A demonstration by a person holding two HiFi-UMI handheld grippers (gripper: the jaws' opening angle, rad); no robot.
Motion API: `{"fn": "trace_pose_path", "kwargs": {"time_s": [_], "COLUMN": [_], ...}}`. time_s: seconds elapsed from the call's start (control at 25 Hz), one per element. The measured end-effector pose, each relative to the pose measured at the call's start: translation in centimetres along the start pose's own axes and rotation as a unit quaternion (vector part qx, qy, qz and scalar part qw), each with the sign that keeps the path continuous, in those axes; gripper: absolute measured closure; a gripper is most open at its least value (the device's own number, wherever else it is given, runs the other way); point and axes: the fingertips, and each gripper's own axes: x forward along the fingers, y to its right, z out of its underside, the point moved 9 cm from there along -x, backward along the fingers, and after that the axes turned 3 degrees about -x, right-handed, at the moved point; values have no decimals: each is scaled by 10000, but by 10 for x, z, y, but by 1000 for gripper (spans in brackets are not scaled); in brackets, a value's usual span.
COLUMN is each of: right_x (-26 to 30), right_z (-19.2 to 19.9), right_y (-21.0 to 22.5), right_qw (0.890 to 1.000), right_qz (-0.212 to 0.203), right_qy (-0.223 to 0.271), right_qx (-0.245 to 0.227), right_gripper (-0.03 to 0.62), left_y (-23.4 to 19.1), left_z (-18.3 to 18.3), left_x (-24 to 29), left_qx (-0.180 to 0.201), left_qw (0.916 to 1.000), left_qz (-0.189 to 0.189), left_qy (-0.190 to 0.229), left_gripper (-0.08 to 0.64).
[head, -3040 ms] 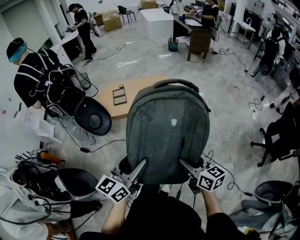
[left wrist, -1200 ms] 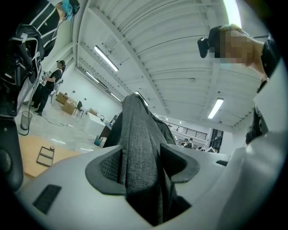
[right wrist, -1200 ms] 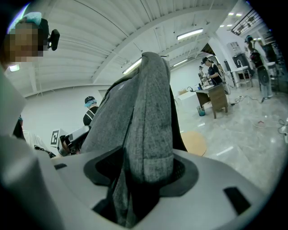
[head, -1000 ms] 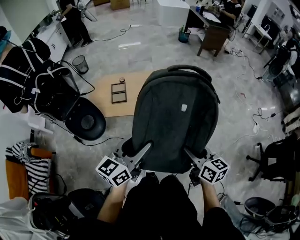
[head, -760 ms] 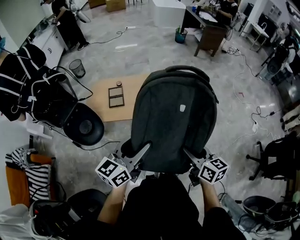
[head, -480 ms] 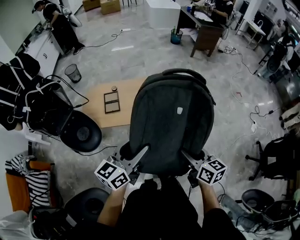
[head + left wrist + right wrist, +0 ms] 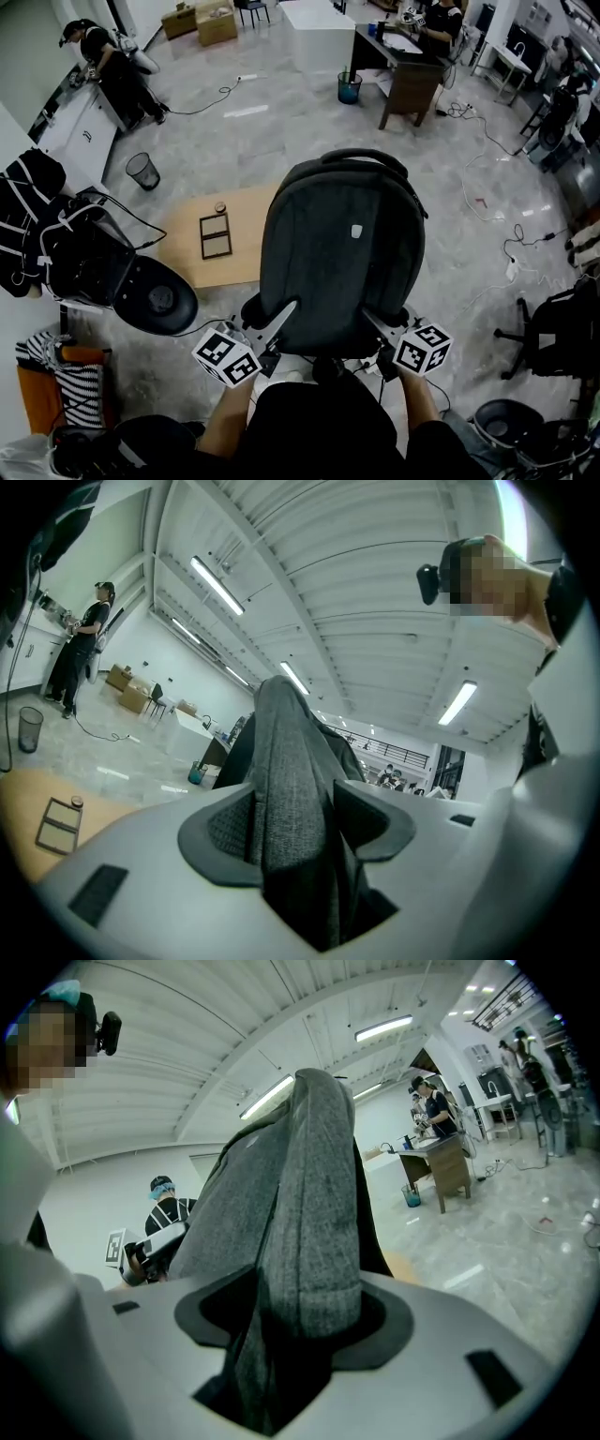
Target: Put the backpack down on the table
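Note:
A grey backpack hangs in the air in front of me, its top handle pointing away. My left gripper is shut on its lower left edge and my right gripper on its lower right edge. In the left gripper view a fold of grey backpack fabric fills the gap between the pads of the left gripper. The right gripper view shows the same: backpack fabric pinched in the right gripper. A low tan table lies to the left, below the backpack.
On the table sit a dark frame and a small jar. A black chair stands at the table's near left. A bin, floor cables, a dark desk and people lie farther off.
Both grippers have carried the backpack forward, still shut on it. The table and black chair have slid lower in the head view, nearer to me.

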Motion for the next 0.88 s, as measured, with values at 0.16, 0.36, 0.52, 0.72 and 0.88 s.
{"fn": "trace_pose_path", "kwargs": {"time_s": [0.16,0.36,0.52,0.72,0.88], "right_x": [8,24,37,50,63], "right_z": [-15,-37,-53,-59,-59], "right_y": [32,61,74,98,111], "right_qw": [9999,9996,9990,9981,9972], "right_qz": [-105,-263,-411,-550,-654], "right_qy": [-41,-97,-169,-289,-363], "right_qx": [-30,-18,-36,-52,-69], "right_gripper": [353,353,353,353,353], "left_y": [-2,-8,-12,-19,-26], "left_z": [2,-6,-15,-8,-3], "left_x": [31,62,75,93,101], "left_qx": [-1,26,17,-47,-56], "left_qw": [9999,9996,9990,9980,9971], "left_qz": [-109,-289,-437,-619,-743], "left_qy": [37,30,63,89,139], "left_gripper": [314,314,314,314,314]}}
